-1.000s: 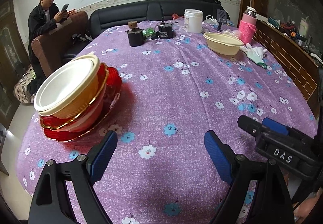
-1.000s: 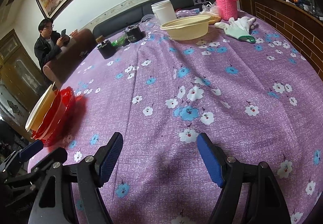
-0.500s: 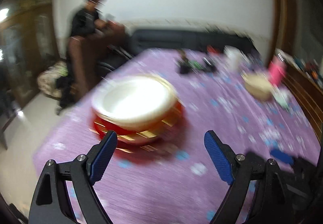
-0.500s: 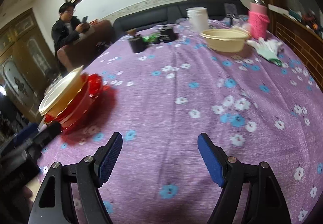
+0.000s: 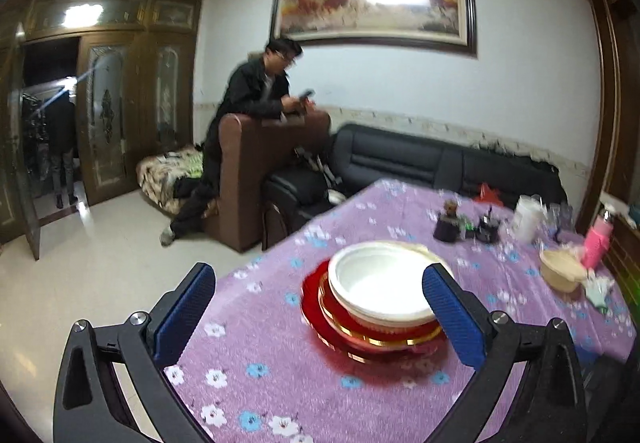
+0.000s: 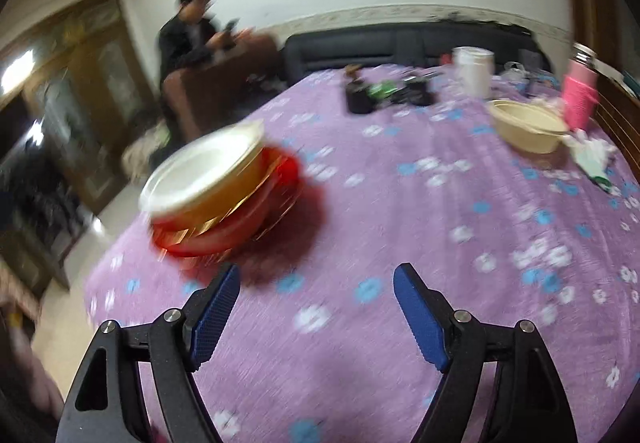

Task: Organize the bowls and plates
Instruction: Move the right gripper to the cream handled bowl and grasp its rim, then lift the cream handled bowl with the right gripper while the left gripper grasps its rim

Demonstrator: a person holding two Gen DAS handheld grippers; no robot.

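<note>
One stack point(image 5: 376, 307) of cream bowl on red gold-rimmed plates, centre-right of left view, on purple bench point(image 5: 280, 383); second cream bowl point(image 6: 528, 131) upper right of right view. Left gripper point(image 5: 320, 317) and right gripper point(image 6: 316, 317): fingers spread, empty. Advice: approach the stack squarely, grip its rim, keep it level.

The left claw point(image 5: 318, 293) is spread wide, blue pads far apart, gripping nothing. The right claw point(image 6: 316, 297) is likewise agape and empty, its blue fingers point(image 6: 418, 319) angled outward above the worktop.
</note>
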